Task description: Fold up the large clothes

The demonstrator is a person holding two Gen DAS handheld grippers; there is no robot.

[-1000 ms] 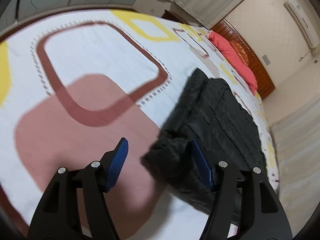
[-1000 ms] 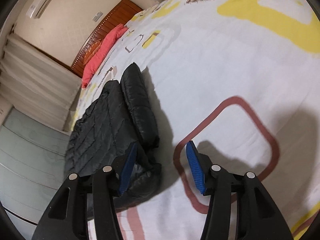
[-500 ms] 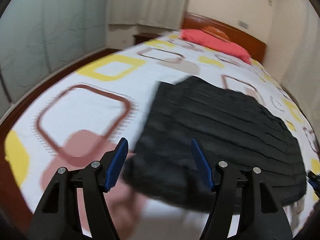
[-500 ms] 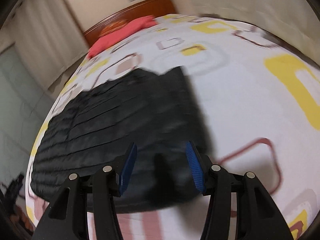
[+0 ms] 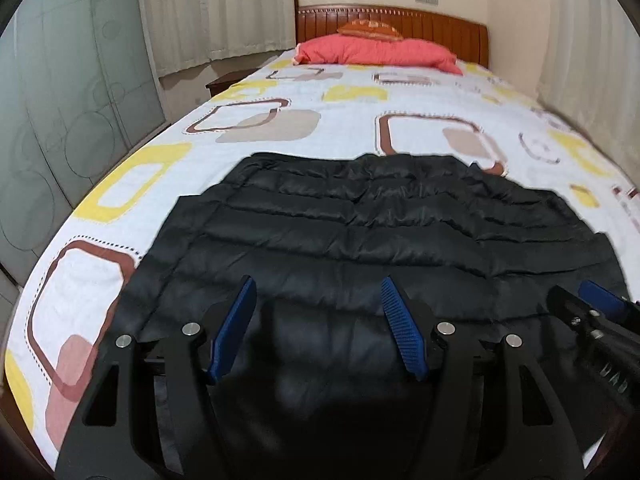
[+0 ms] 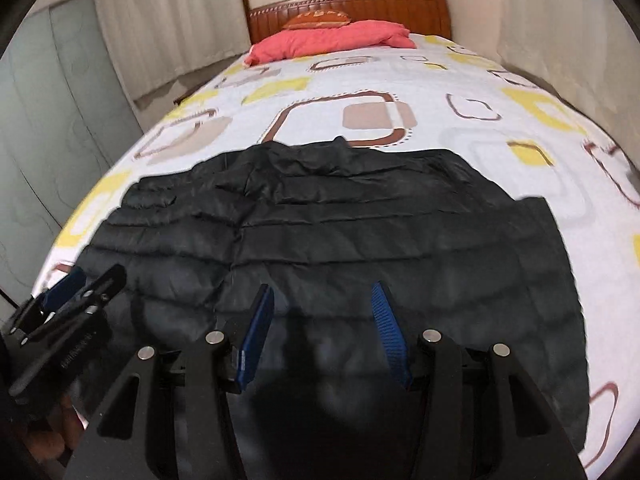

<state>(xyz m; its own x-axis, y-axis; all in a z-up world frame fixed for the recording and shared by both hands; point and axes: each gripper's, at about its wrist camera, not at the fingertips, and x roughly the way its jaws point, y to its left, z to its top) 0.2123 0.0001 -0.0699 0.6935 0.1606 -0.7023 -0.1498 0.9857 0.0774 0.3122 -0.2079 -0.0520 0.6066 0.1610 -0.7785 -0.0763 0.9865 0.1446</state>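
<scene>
A black quilted puffer jacket [image 5: 360,232] lies spread flat across the near half of the bed, its sleeves folded in over the body. My left gripper [image 5: 318,284] hovers over the jacket's near left part, open, with nothing between its blue pads. In the right wrist view the same jacket [image 6: 380,232] fills the middle. My right gripper [image 6: 323,288] hangs over its near right part, open and holding nothing. Each view catches the other gripper at its edge: the right gripper [image 5: 592,300] and the left gripper [image 6: 68,284].
The bed sheet [image 5: 340,128] is white with yellow and brown squares. A red pillow [image 5: 372,50] lies against the wooden headboard [image 5: 440,28]. Frosted wardrobe doors [image 5: 60,120] and curtains [image 5: 212,12] stand to the left. A hand [image 6: 52,436] grips the left tool.
Both views rolled from tilted to level. The grippers swung in from the jacket's left and right sides to its near edge and now face the headboard. Jaw widths stayed the same.
</scene>
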